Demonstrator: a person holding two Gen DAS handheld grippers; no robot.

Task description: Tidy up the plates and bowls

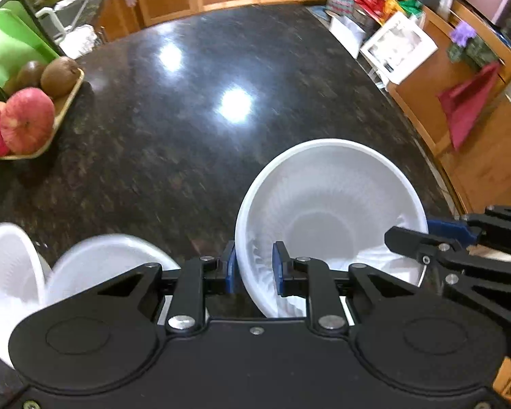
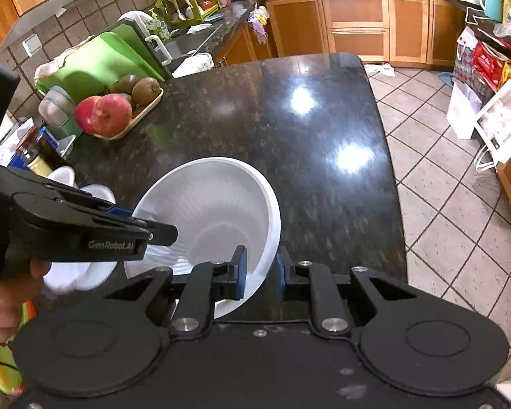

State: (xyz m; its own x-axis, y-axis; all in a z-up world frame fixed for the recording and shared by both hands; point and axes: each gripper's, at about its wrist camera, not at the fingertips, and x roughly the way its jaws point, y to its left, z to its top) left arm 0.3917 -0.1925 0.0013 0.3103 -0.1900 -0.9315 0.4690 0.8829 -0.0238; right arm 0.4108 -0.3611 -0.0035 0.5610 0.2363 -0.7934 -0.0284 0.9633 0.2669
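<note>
Left wrist view had the left claw (image 1: 253,266) clenched on the near rim of a white ribbed plastic bowl (image 1: 330,211), one blue pad inside the wall, one outside. Right wrist view showed the right claw (image 2: 259,271) clamped on the opposite rim of that same bowl (image 2: 214,211), again one pad either side of the wall. So the bowl sat pinched between both claws, tipped, just above the dark speckled granite counter (image 2: 289,129).

Risk one, as I judged it: two grips on one thin, flexible rim. If the hands pulled apart or twisted unevenly, the wall could buckle or pop out of a pad.

Risk two: to the left of the left claw, close beside it, two more white ribbed bowls (image 1: 13,272) leaned together, blurred. A sideways swing could have knocked them over.

Further ahead and left of both claws stood a wooden tray of red apples and kiwis (image 2: 119,112), well apart, so hardly in danger. Streaked blur across the counter hinted at speed; a hasty set-down might have sent the light bowl skidding.
</note>
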